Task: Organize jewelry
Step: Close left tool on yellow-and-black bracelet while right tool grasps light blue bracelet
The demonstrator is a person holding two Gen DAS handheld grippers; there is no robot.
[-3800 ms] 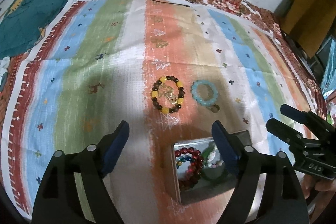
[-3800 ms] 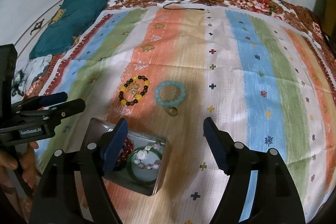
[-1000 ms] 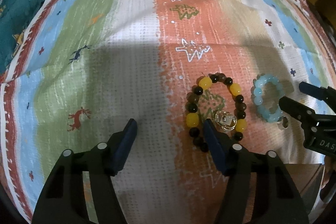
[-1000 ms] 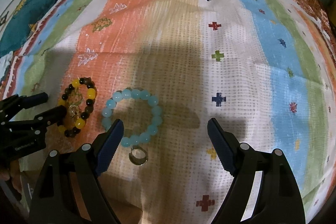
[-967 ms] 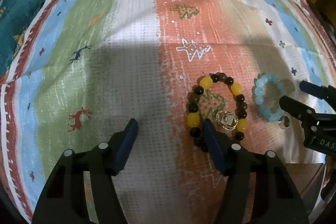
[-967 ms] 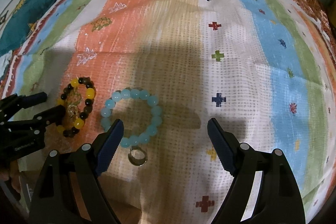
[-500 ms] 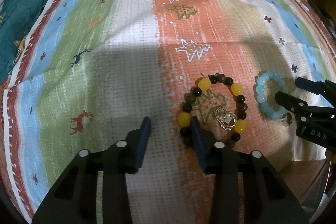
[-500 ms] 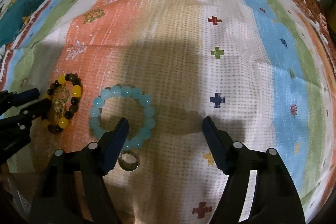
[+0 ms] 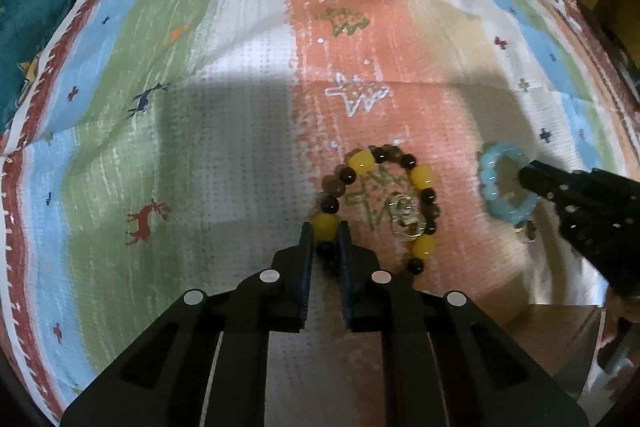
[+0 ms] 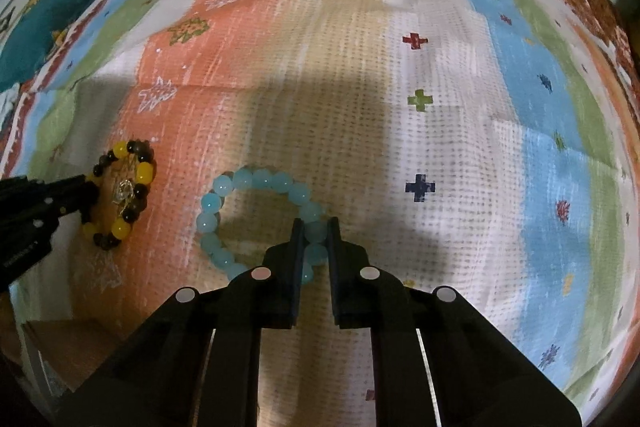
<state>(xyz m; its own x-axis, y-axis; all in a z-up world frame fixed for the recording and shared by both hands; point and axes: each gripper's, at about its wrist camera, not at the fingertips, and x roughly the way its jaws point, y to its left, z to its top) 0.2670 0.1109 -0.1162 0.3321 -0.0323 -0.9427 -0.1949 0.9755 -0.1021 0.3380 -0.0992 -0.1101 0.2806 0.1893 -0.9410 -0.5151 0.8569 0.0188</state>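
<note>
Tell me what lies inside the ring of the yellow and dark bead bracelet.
Inside the yellow and dark bead bracelet lie a metal charm and bare striped cloth with a tree motif. The left gripper, shut on its near side, covers some beads.

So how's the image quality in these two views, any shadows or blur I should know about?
Left wrist view: strong fisheye bending of the striped blanket, a broad shadow across its middle, and the light blue bracelet smeared near the right edge. Right wrist view: same distortion, a shadow over the blanket's centre, and that bracelet sharp, with soft blur toward the right rim.
</note>
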